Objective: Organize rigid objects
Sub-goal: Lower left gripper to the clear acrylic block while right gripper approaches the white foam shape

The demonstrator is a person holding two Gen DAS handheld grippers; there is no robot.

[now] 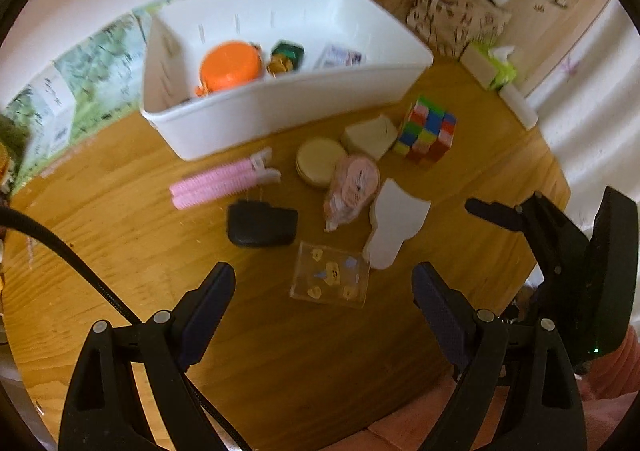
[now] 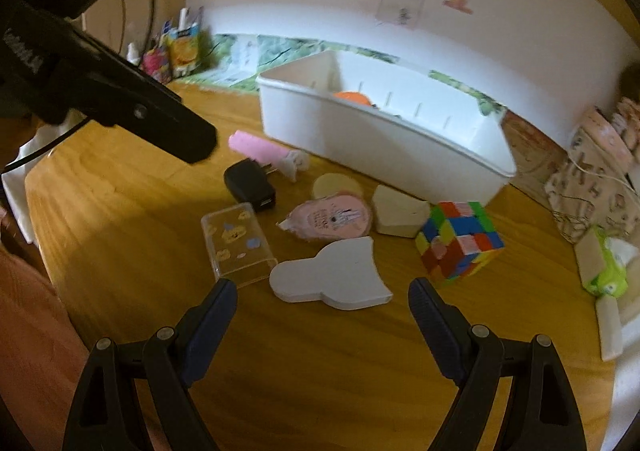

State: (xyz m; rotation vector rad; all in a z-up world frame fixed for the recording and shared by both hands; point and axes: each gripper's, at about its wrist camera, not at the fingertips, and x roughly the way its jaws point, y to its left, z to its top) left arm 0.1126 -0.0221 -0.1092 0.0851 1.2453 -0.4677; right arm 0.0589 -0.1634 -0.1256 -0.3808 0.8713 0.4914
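Both my left gripper (image 1: 324, 291) and right gripper (image 2: 322, 303) hung spread and empty; the flat white card (image 2: 332, 277) lay below the right one, likely to skid when pinched, toward the clear case (image 2: 238, 245) touching it.

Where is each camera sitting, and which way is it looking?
Left wrist: on the left gripper, over the table's near edge, facing the white bin; the right gripper shows at right.
Right wrist: on the right gripper, facing the bin; the left gripper shows at upper left.
Both see the Rubik's cube, clear case and black charger.
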